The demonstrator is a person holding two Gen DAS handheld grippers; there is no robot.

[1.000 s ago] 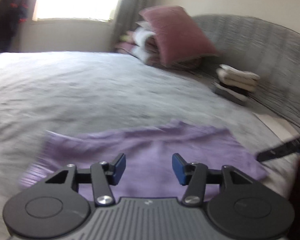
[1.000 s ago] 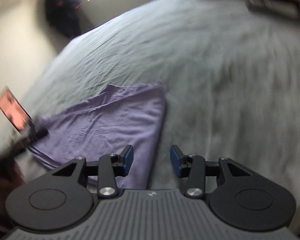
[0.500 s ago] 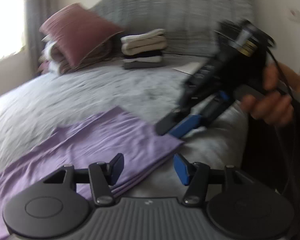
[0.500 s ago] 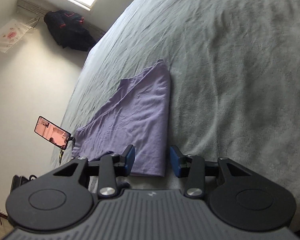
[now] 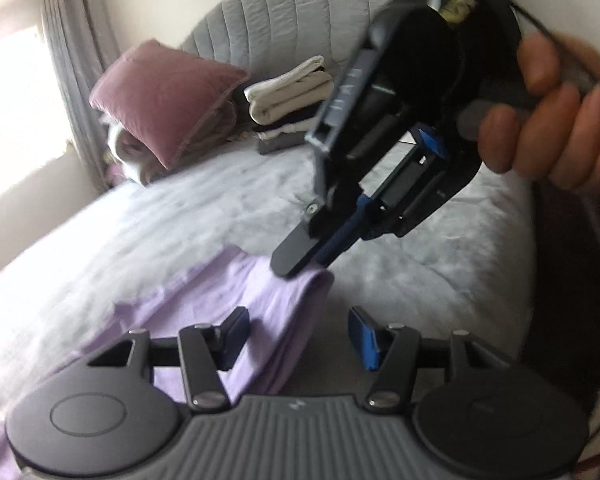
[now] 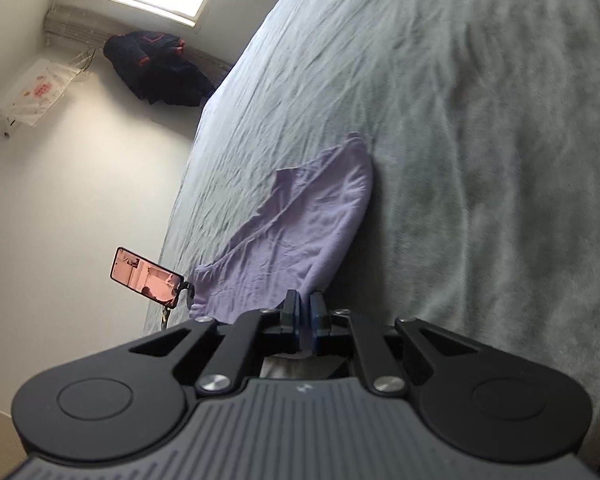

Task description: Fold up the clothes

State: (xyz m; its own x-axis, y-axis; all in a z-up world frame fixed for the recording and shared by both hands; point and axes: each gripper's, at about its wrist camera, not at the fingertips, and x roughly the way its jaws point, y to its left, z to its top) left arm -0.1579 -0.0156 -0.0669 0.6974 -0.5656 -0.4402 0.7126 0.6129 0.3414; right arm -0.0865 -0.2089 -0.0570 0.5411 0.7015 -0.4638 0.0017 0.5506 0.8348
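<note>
My right gripper (image 6: 305, 307) has just closed on the purple cloth (image 6: 300, 232) corner; my left gripper (image 5: 298, 334) (jaws apart) holds nothing, cloth at its 10 o'clock.

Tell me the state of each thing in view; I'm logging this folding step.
purple garment: lying partly folded on the bed, one corner pinched.
right gripper: jaws just closed, shut on the purple garment's corner.
left gripper: open, over the garment's edge, gripping nothing.
stack of clothes: folded, piled by the headboard.
pink pillow: propped up, tilted.
phone: screen lit, on a stand.
</note>
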